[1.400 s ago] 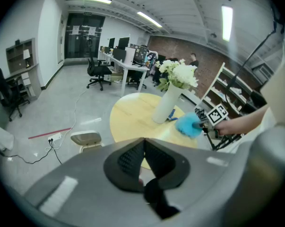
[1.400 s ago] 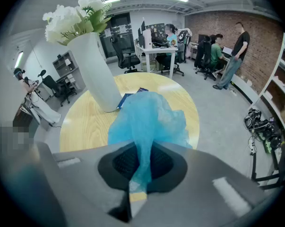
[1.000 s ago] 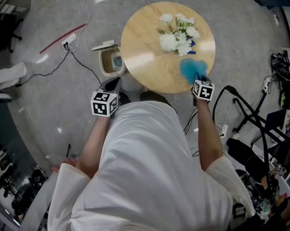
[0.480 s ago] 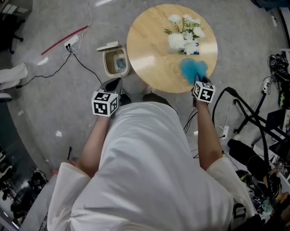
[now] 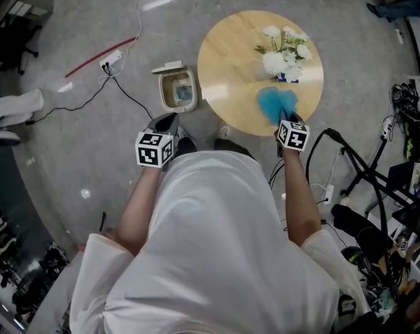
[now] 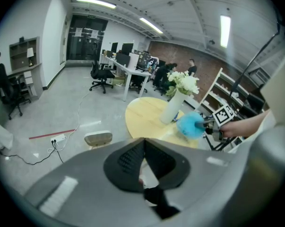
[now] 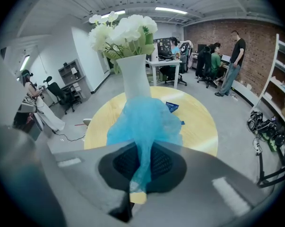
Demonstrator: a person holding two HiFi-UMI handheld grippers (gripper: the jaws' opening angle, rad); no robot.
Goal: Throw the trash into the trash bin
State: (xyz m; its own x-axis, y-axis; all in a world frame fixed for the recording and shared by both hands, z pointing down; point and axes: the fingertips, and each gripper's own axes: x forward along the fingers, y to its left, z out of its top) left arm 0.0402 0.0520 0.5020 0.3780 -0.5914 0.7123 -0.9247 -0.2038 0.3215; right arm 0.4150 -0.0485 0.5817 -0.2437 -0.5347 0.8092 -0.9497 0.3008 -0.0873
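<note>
my right gripper's (image 7: 142,169) jaws pinch only a thin tail of the blue trash (image 7: 144,122), which hangs over the desk (image 5: 230,68), well apart from the open trash bin (image 5: 162,94) on the floor. a fast swing across could slip it loose or brush the vase (image 7: 133,79). my left gripper's (image 6: 143,157) jaws are pressed together, empty.
</note>
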